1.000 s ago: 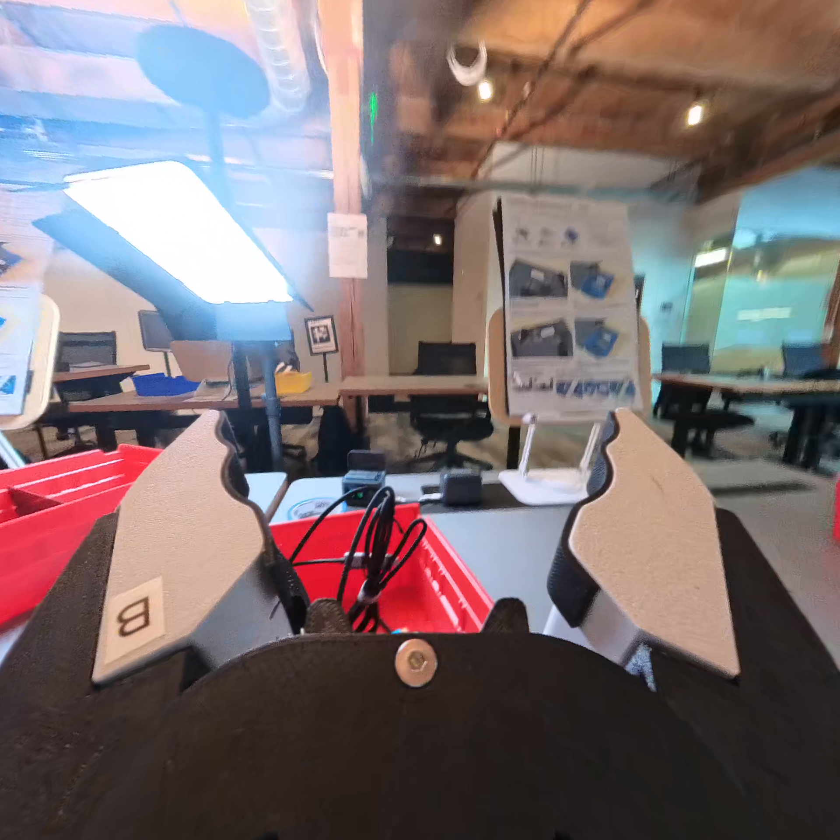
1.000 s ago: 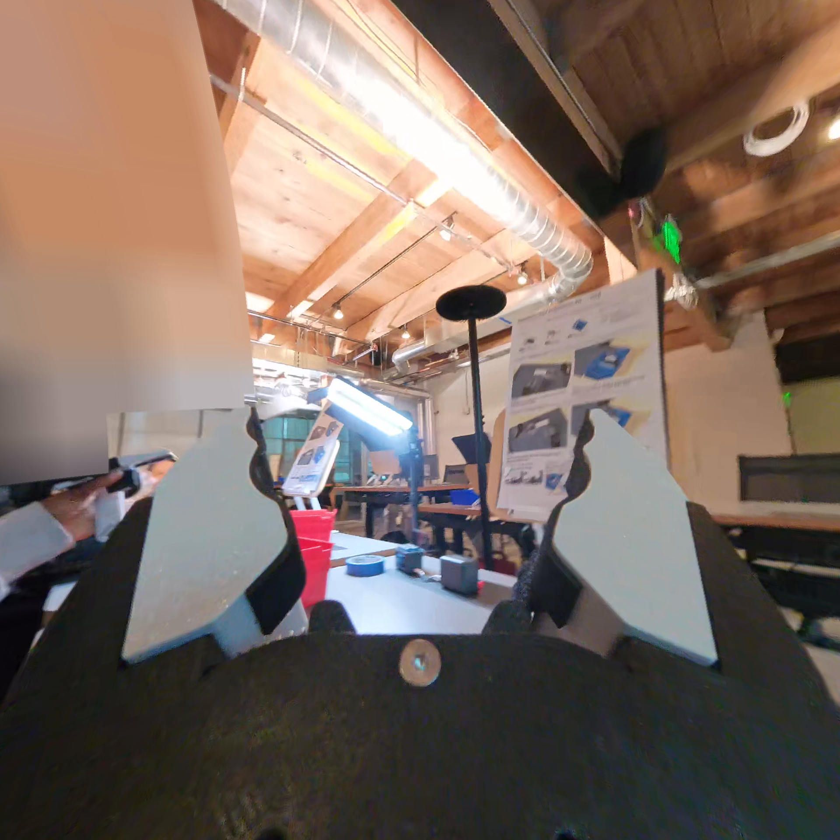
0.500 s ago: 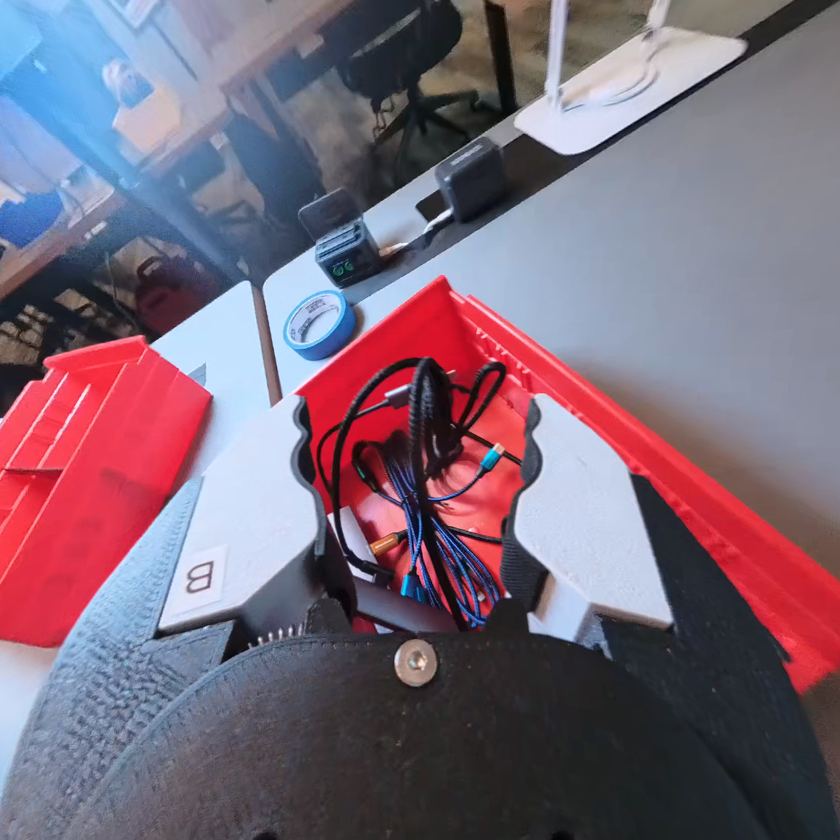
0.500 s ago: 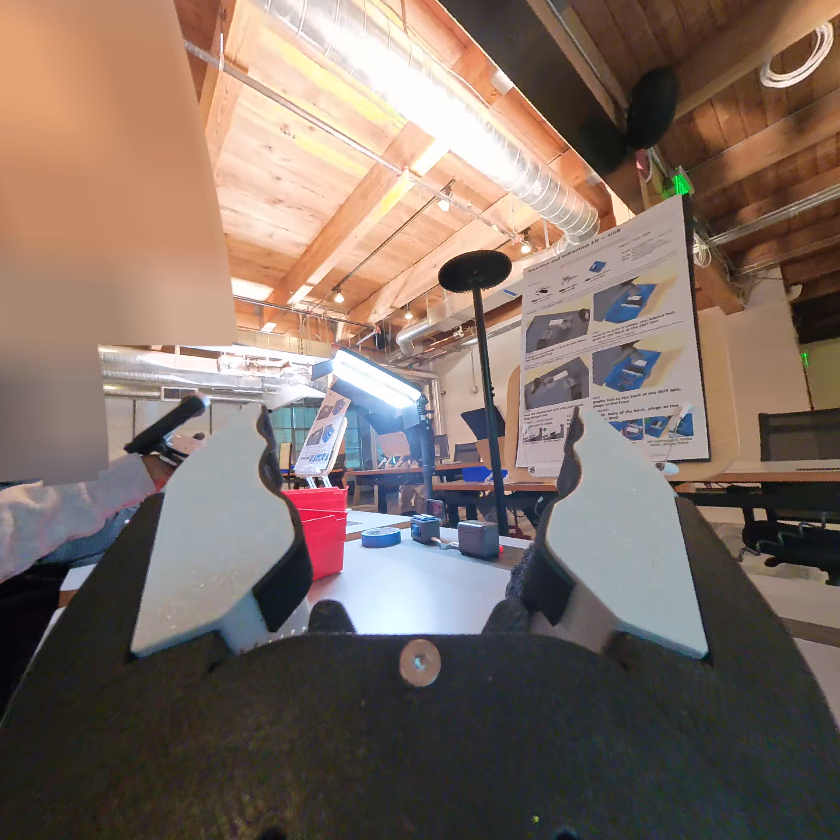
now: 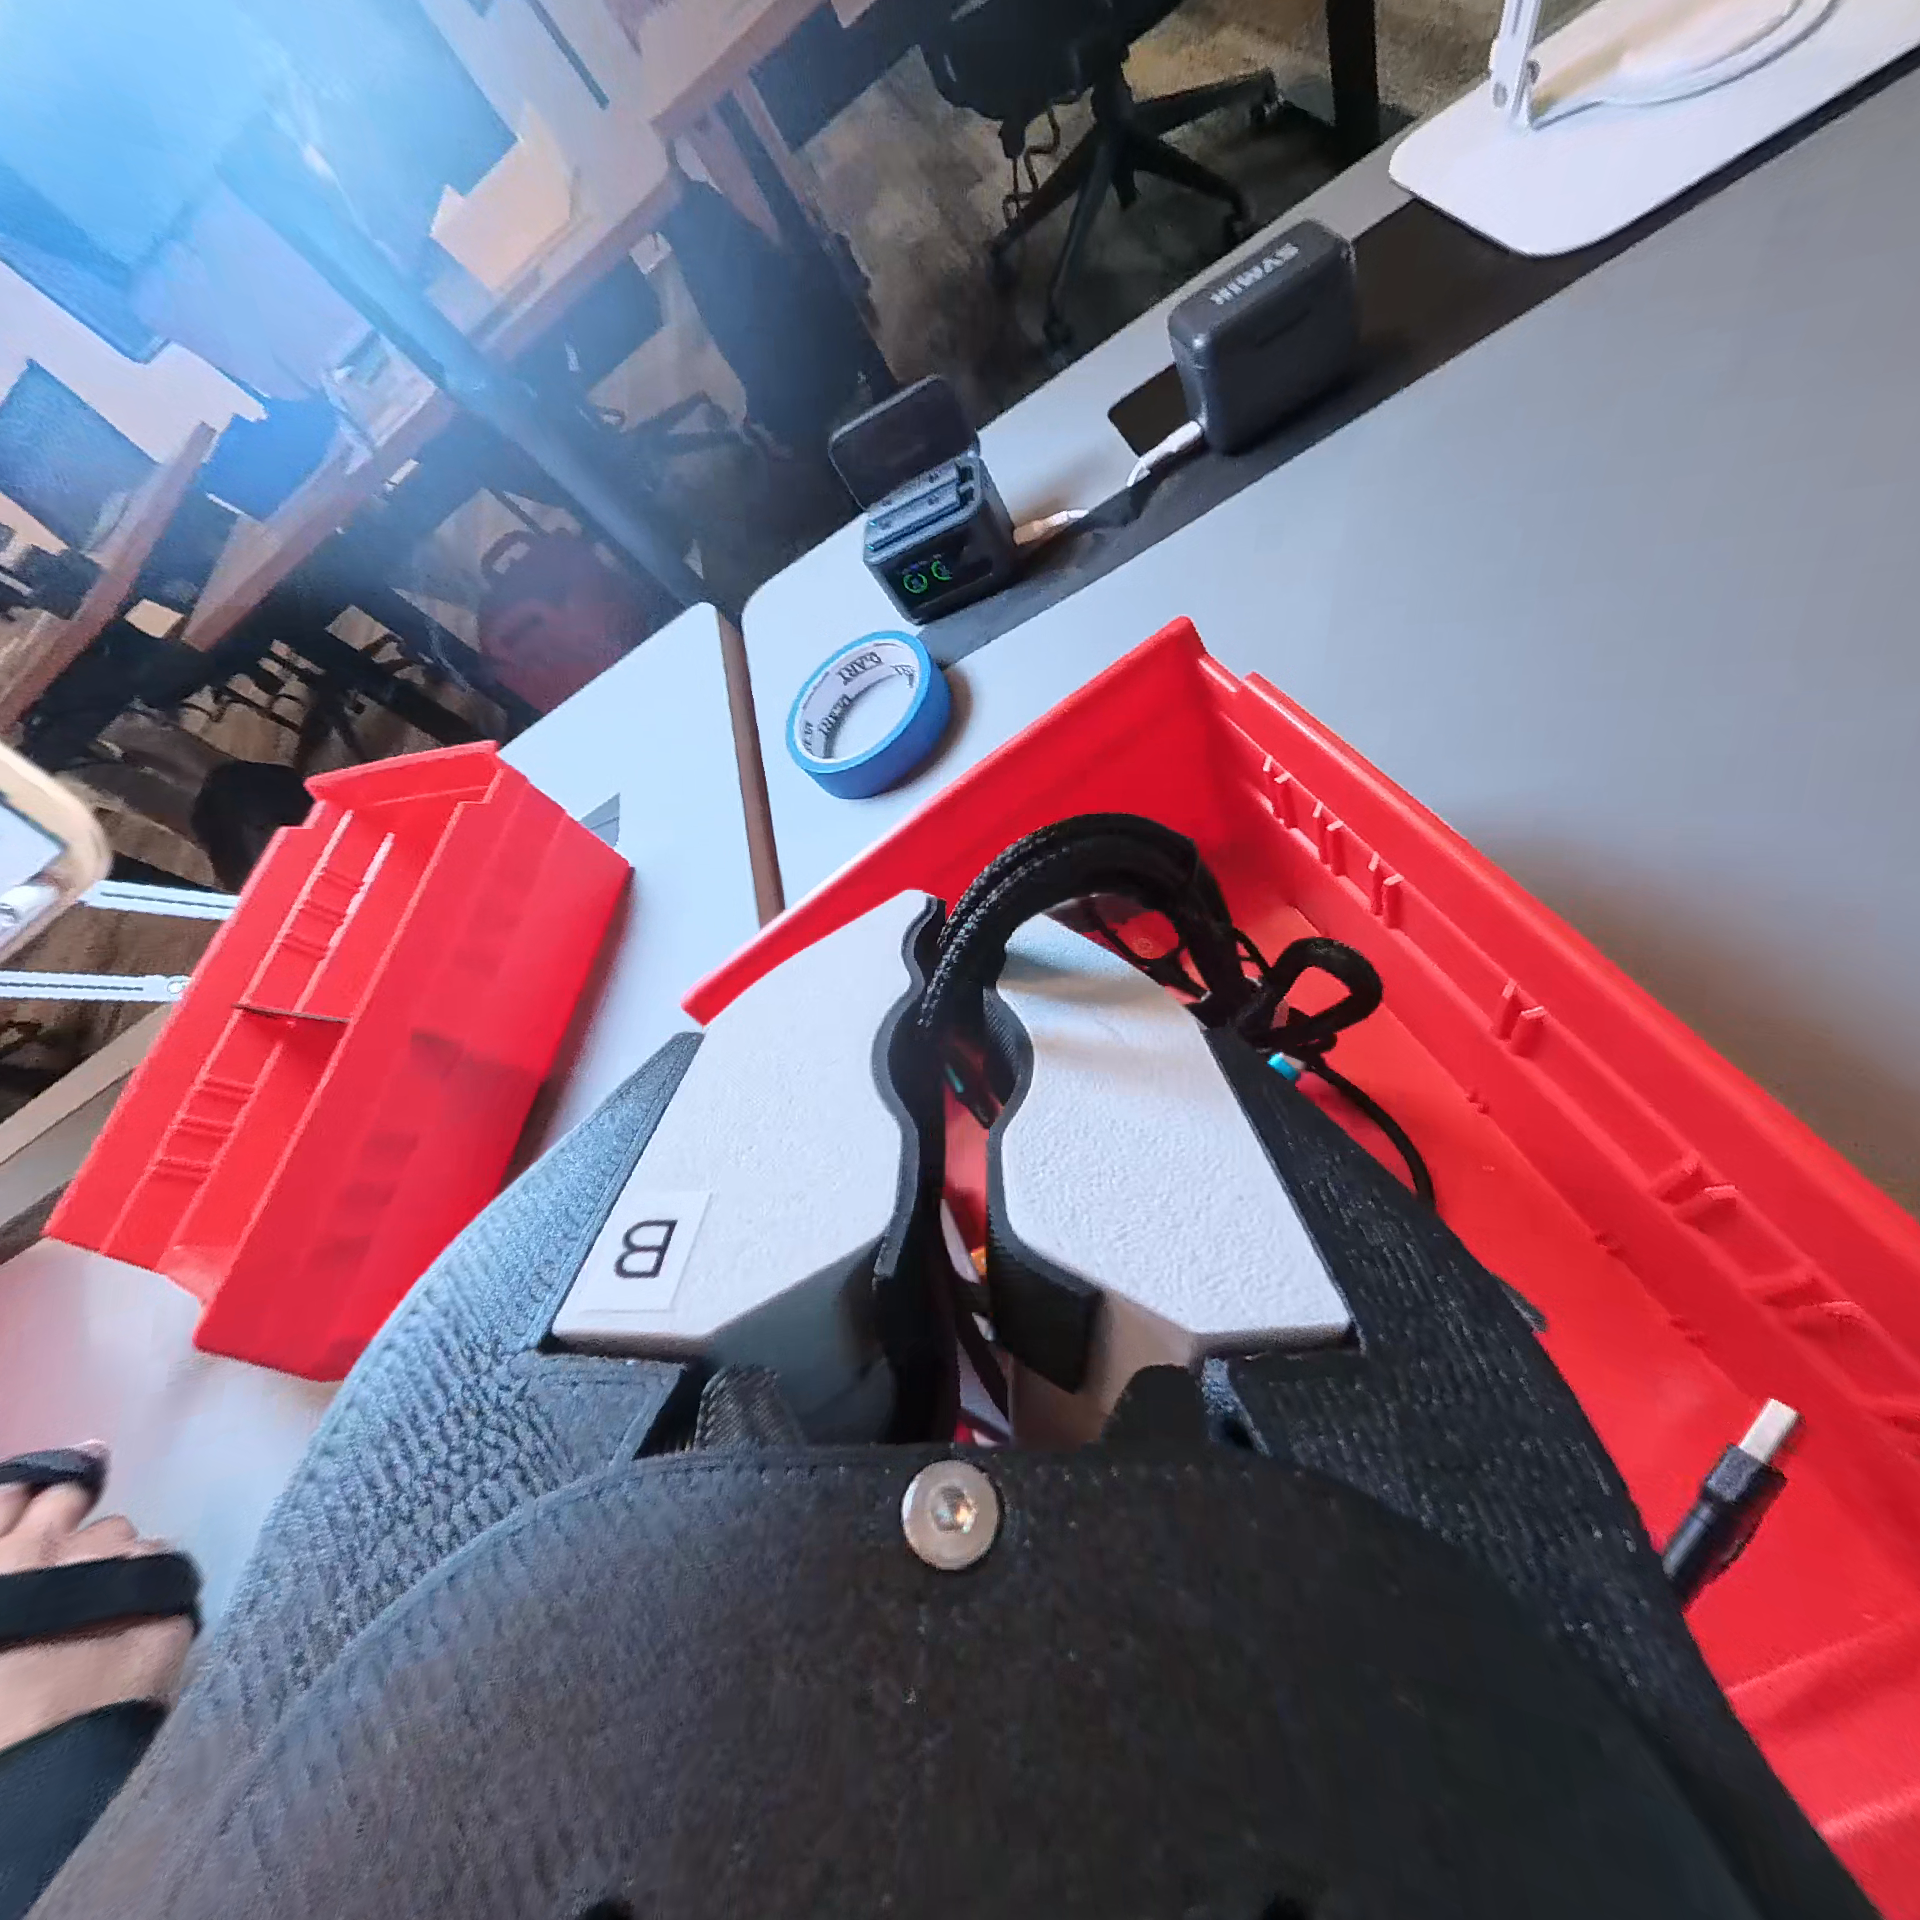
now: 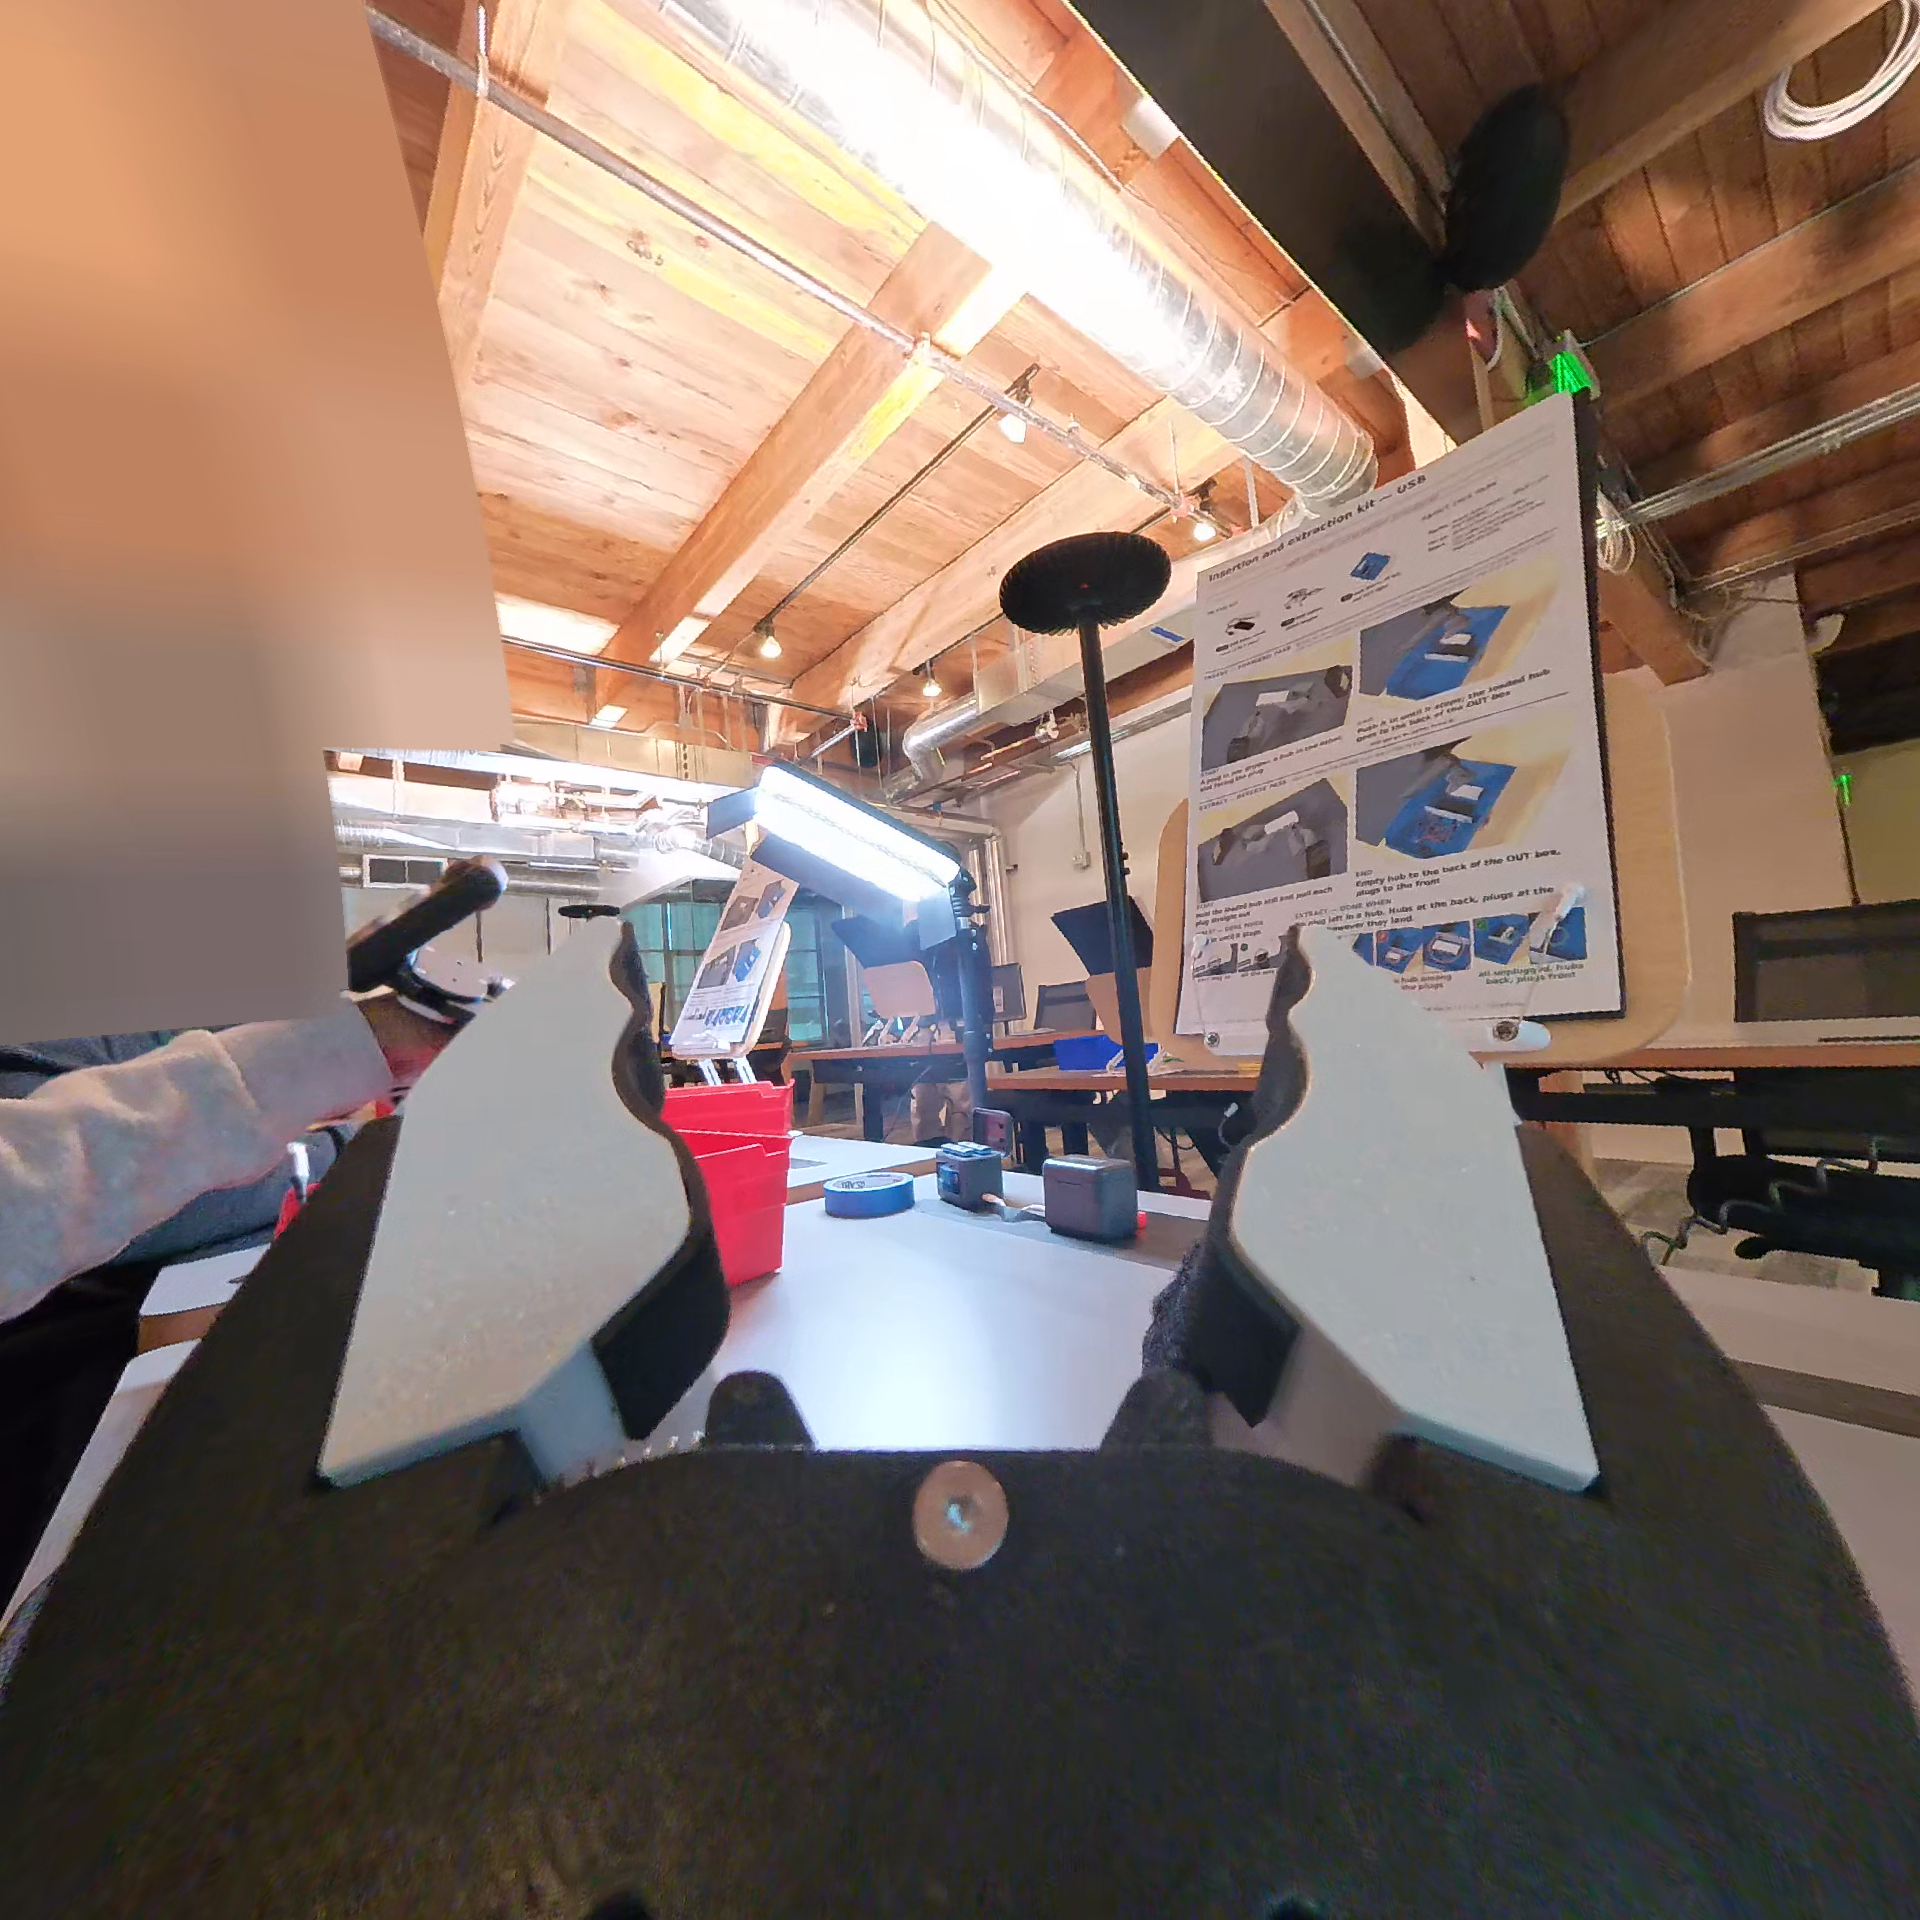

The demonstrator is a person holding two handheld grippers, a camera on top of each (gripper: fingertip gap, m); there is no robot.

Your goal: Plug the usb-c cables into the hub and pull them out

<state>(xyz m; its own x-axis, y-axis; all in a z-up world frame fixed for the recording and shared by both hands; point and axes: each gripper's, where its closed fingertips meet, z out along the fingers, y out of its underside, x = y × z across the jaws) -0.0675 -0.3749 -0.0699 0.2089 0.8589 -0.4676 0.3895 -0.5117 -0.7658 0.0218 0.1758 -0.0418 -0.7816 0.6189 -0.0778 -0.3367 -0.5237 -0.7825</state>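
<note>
Left gripper pinches black braided cables in the red bin, plug ends hidden; right gripper, at twelve o'clock, gapes empty.

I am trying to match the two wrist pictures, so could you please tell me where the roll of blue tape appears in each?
Left wrist view: blue tape upper middle, on the table beyond the red bin's far corner.
Right wrist view: blue tape centre, between the open claw's fingers.
Shared landmark: dark charger block.
</note>
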